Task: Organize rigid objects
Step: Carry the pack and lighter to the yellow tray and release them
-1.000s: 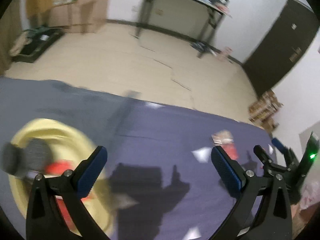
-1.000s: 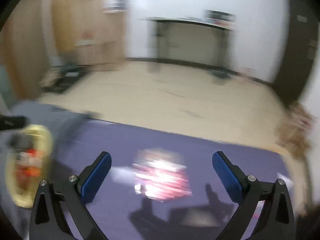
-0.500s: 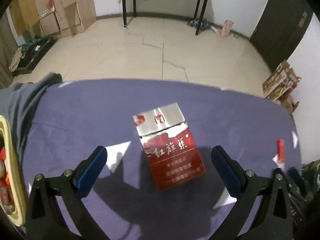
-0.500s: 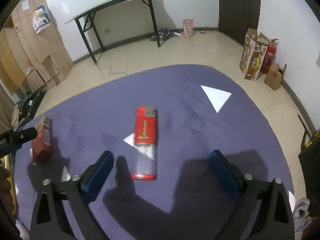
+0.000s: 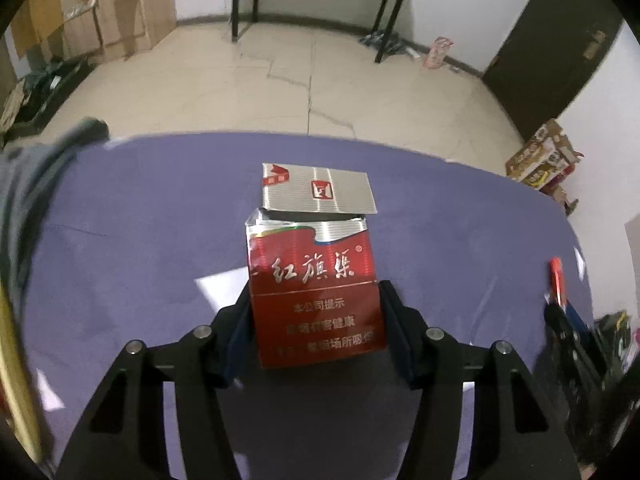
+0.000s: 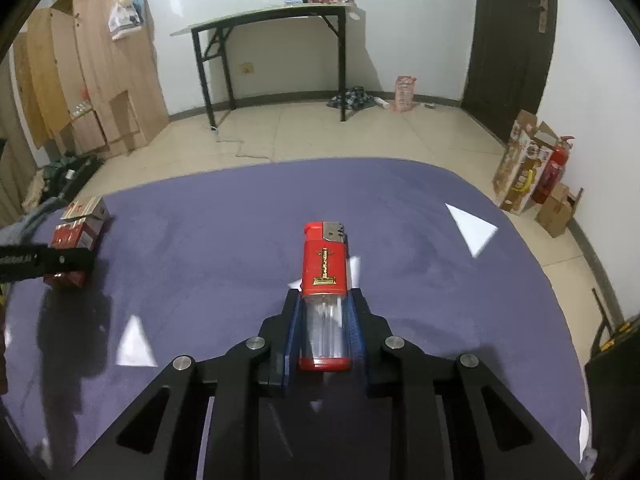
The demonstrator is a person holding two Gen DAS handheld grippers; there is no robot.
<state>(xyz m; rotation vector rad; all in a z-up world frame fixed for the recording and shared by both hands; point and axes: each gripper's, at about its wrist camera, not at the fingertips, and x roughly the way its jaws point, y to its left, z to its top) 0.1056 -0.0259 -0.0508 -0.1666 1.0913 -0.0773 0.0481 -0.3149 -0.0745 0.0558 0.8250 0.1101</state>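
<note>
A red and silver cigarette pack [image 5: 316,280] with its lid flipped open lies on the purple cloth [image 5: 140,240]. My left gripper [image 5: 316,332] is shut on the pack's lower half. In the right wrist view a red lighter [image 6: 325,292] with a clear body sits between the closed fingers of my right gripper [image 6: 325,328]. The same pack [image 6: 78,232] shows at the far left of that view with the left gripper's finger [image 6: 44,260] across it. The lighter [image 5: 557,284] shows at the right edge of the left wrist view.
A yellow bowl rim [image 5: 16,360] shows at the far left edge, next to grey fabric [image 5: 24,184]. White paper triangles [image 6: 472,228] lie on the cloth [image 6: 240,240]. The cloth's far edge drops to a tiled floor with a black table [image 6: 272,40] and boxes [image 6: 520,168].
Both grippers moved forward and closed: the left one onto the cigarette pack, the right one onto the lighter. A second ago both were open and swinging over the cloth.
</note>
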